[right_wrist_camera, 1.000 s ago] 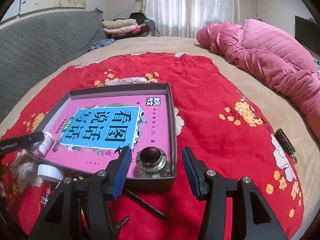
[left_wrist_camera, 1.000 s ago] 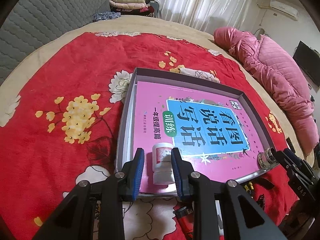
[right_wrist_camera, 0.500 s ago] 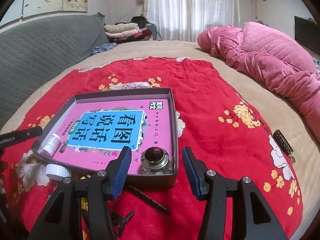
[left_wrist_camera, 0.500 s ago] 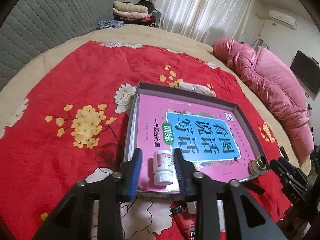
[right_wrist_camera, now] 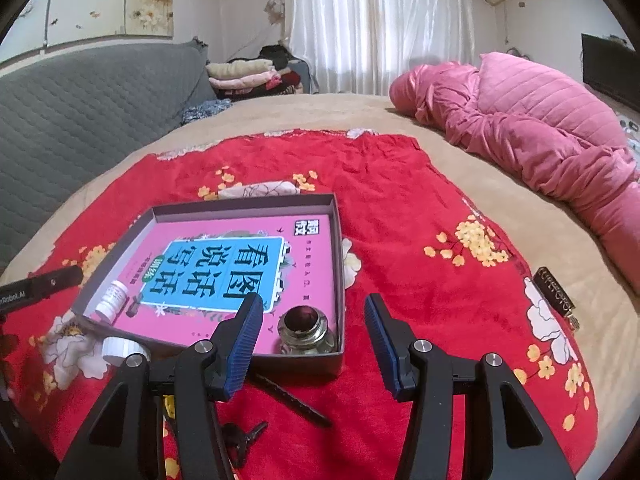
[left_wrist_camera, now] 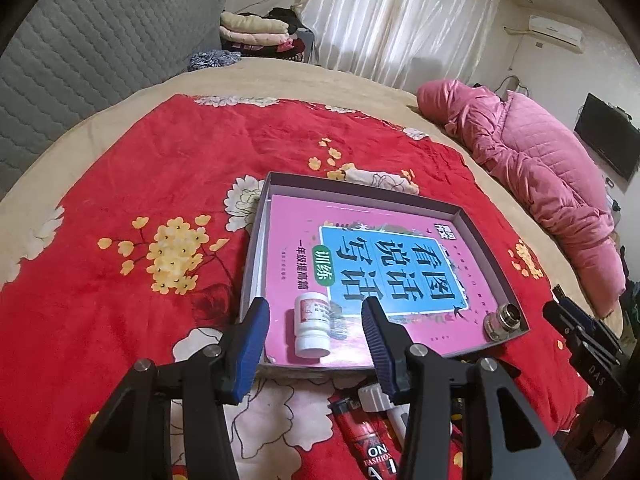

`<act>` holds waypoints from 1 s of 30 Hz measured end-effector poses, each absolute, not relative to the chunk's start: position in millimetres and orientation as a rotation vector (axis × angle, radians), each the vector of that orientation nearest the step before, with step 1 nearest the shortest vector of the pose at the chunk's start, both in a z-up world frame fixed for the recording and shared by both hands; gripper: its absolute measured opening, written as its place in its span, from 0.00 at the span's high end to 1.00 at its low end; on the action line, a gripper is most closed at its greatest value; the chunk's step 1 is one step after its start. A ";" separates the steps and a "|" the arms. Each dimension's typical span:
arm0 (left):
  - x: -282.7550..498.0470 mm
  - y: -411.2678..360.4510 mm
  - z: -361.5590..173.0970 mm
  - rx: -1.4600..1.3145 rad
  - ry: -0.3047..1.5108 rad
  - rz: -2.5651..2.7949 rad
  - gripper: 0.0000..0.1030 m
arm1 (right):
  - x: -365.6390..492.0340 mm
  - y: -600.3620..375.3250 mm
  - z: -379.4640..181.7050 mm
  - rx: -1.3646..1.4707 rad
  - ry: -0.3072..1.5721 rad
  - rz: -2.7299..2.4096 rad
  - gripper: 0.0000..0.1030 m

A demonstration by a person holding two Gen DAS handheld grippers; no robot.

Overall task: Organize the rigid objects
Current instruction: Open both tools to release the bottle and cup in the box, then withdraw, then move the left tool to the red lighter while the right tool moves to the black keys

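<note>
Bedspread (right_wrist_camera: pixel 420 208) keys (right_wrist_camera: pixel 244 438) show only from the right wrist.

A red floral blanket (left_wrist_camera: pixel 120 208) covers a tan bedspread (right_wrist_camera: pixel 472 208). A pink quilted coat (right_wrist_camera: pixel 532 136) lies crumpled along the bed's far right side. A grey quilted headboard (left_wrist_camera: pixel 80 64) stands on the left, with folded clothes (left_wrist_camera: pixel 256 34) stacked beside it (pale ones on top). White curtains (right_wrist_camera: pixel 380 24) hang behind; what looks like a dark screen (left_wrist_camera: pixel 608 144) sits right.

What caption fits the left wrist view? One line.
Left gripper opening above white bottle lying on pink book in grey tray.
</note>
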State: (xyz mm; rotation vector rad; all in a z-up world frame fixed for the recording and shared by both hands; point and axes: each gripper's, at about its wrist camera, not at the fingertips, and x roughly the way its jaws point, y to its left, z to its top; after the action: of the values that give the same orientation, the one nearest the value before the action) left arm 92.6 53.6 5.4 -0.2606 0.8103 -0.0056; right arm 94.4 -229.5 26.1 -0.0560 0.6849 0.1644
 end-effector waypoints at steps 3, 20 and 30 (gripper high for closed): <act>89.3 51.2 8.2 -0.255 0.806 -0.013 0.54 | 91.9 -231.8 29.8 -0.052 0.679 0.163 0.47; 72.7 43.6 12.4 -0.228 0.831 -0.023 0.54 | 63.9 -224.9 34.0 -0.096 0.695 0.239 0.47; 57.5 36.2 8.5 -0.208 0.873 -0.039 0.54 | 44.2 -213.6 25.2 -0.116 0.764 0.320 0.47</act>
State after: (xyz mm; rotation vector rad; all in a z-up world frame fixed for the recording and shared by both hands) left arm 57.5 36.2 8.5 -0.2084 0.8732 -0.0393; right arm 44.2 -213.6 25.2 -0.1160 0.7641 0.3195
